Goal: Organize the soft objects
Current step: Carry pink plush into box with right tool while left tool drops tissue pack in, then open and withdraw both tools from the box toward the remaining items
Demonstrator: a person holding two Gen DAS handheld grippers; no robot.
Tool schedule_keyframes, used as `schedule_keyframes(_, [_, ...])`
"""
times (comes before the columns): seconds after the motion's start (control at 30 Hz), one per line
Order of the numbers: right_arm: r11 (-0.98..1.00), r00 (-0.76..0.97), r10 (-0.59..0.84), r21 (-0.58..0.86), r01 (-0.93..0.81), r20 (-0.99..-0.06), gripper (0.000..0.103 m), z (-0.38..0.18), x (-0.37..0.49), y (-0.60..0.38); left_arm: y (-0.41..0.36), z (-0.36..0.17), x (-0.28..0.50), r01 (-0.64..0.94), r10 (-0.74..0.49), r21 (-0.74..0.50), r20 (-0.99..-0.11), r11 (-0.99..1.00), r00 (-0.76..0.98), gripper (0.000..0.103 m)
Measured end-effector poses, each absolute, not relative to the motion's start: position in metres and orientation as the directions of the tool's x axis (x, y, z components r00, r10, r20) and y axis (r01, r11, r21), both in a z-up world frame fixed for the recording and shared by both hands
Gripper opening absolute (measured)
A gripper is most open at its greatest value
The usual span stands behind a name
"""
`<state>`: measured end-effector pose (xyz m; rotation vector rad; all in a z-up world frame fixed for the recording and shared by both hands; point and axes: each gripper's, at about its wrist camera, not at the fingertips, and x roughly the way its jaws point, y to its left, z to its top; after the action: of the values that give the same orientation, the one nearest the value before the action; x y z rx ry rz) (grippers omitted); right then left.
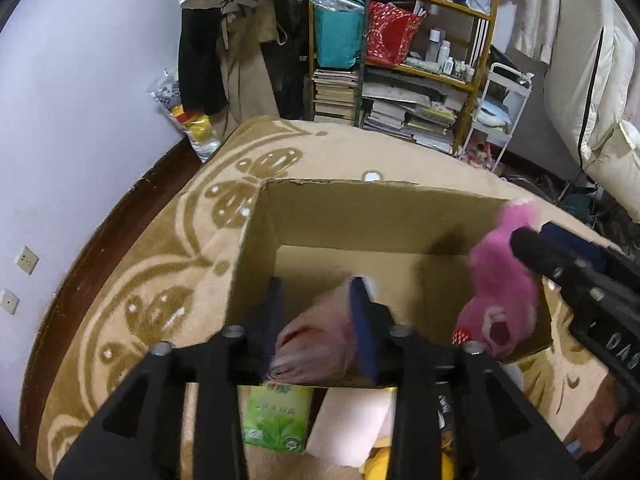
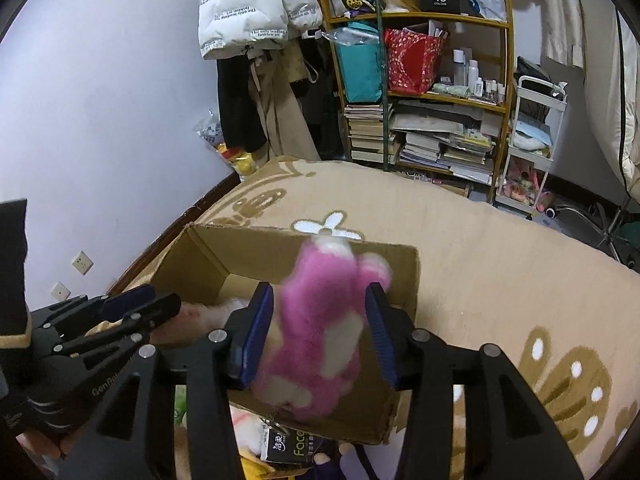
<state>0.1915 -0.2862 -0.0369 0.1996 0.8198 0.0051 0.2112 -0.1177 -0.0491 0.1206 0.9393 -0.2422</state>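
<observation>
Hanging head-down, pink plush toy (image 2: 320,332)

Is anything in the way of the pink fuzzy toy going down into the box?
Nothing visible blocks it. The pink plush toy hangs over the open cardboard box. The pale pink item between the left gripper fingers sits to one side.

- Plush toy (image 2: 320,332): bright pink, cream patches.
- Cardboard box (image 1: 360,220): plain brown.
- Blanket (image 2: 500,264): beige, tan floral motifs.
- Gripper pads (image 2: 256,332): blue.
- Packet (image 1: 276,416), near: green.
</observation>
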Motion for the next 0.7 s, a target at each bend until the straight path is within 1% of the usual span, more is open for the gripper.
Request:
schedule_keyframes(0.03, [0.981, 0.687, 0.079, 0.177, 0.074, -0.722, 0.059, -0.035, 0.190, -0.286, -0.116, -0.048, 0.209, 0.256, -0.144, 0.011, -0.805, 0.967, 0.576, 0.057])
schedule_keyframes(0.1, [0.980, 0.696, 0.076, 0.184, 0.081, -0.714, 0.066, -0.031, 0.186, -0.286, -0.113, -0.043, 0.202, 0.254, -0.139, 0.020, -0.792, 0.967, 0.594, 0.060])
schedule_keyframes(0.17, [0.977, 0.702, 0.076, 0.192, 0.089, -0.708, 0.071, -0.028, 0.181, -0.287, -0.109, -0.039, 0.198, 0.253, -0.146, 0.009, -0.796, 0.967, 0.588, 0.066])
schedule_keyframes(0.2, [0.977, 0.703, 0.074, 0.193, 0.091, -0.707, 0.077, -0.026, 0.178, -0.287, -0.107, -0.036, 0.196, 0.250, -0.146, 0.007, -0.796, 0.968, 0.587, 0.070])
schedule_keyframes(0.23, [0.976, 0.705, 0.070, 0.194, 0.097, -0.705, 0.084, -0.024, 0.175, -0.287, -0.105, -0.033, 0.193, 0.247, -0.141, 0.012, -0.794, 0.969, 0.591, 0.071])
schedule_keyframes(0.27, [0.975, 0.709, 0.064, 0.194, 0.104, -0.703, 0.089, -0.022, 0.171, -0.288, -0.103, -0.031, 0.190, 0.247, -0.137, 0.017, -0.792, 0.969, 0.595, 0.072])
schedule_keyframes(0.33, [0.975, 0.714, 0.039, 0.183, 0.126, -0.700, 0.103, -0.016, 0.163, -0.288, -0.099, -0.025, 0.183, 0.245, -0.124, 0.035, -0.788, 0.969, 0.603, 0.082])
schedule_keyframes(0.43, [0.973, 0.714, -0.007, 0.159, 0.165, -0.700, 0.103, -0.009, 0.149, -0.289, -0.089, -0.017, 0.170, 0.240, -0.113, 0.050, -0.778, 0.969, 0.618, 0.093])
schedule_keyframes(0.5, [0.972, 0.707, -0.005, 0.163, 0.170, -0.707, 0.103, -0.007, 0.144, -0.290, -0.084, -0.012, 0.164, 0.233, -0.105, 0.056, -0.775, 0.971, 0.623, 0.096])
schedule_keyframes(0.7, [0.966, 0.690, -0.005, 0.175, 0.191, -0.724, 0.103, -0.005, 0.120, -0.287, -0.061, -0.006, 0.143, 0.208, -0.089, 0.052, -0.782, 0.977, 0.616, 0.098])
